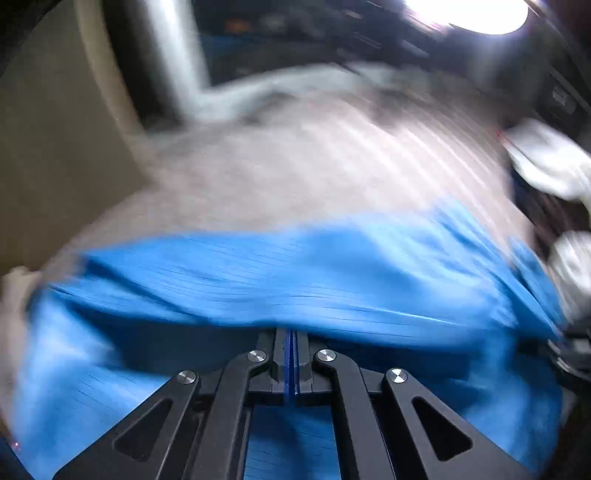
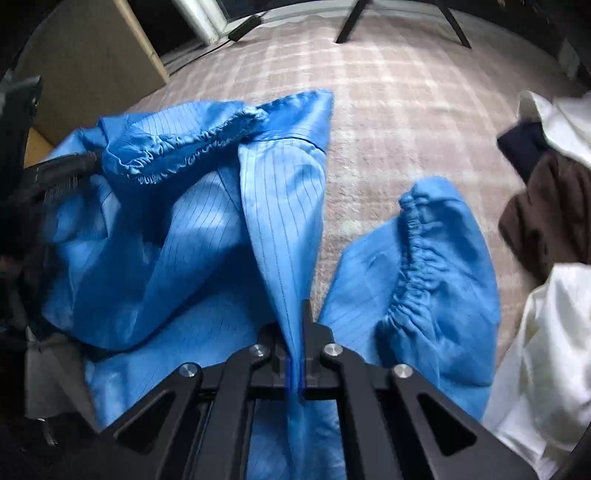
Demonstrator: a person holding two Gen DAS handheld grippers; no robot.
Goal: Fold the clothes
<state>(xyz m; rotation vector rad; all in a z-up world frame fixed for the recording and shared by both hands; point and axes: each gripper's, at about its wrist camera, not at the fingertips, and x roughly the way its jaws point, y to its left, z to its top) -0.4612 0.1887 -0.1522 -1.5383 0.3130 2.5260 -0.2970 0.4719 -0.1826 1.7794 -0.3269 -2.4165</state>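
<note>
- Blue pinstriped garment of thin woven cloth with elastic-gathered cuffs [image 2: 207,221]: held bunched over a pink-and-white checked carpet [image 2: 406,110]. One gathered opening sits at upper left in the right wrist view, a second gathered cuff [image 2: 417,258] hangs at right. Also seen in the left wrist view [image 1: 295,280], where it spans the frame as a blurred band.
- Right gripper [image 2: 297,354]: black two-finger tool, fingers pressed together on a taut fold of the blue cloth that rises from between them and fans upward.
- Left gripper [image 1: 291,354]: black two-finger tool, fingers drawn close with only a thin blue line between them; the cloth's edge lies across the tips. Heavy motion blur; whether cloth is actually pinched cannot be told.
- Pile of other clothes at the right edge: white shiny fabric [image 2: 546,354], a brown piece [image 2: 543,225], a dark navy piece [image 2: 524,147], all resting on the carpet apart from the blue garment.
- Beige cabinet panel [image 2: 92,55]: upper left, standing at the carpet's edge.
- Black angled furniture legs [image 2: 351,22]: top centre, on the carpet.
</note>
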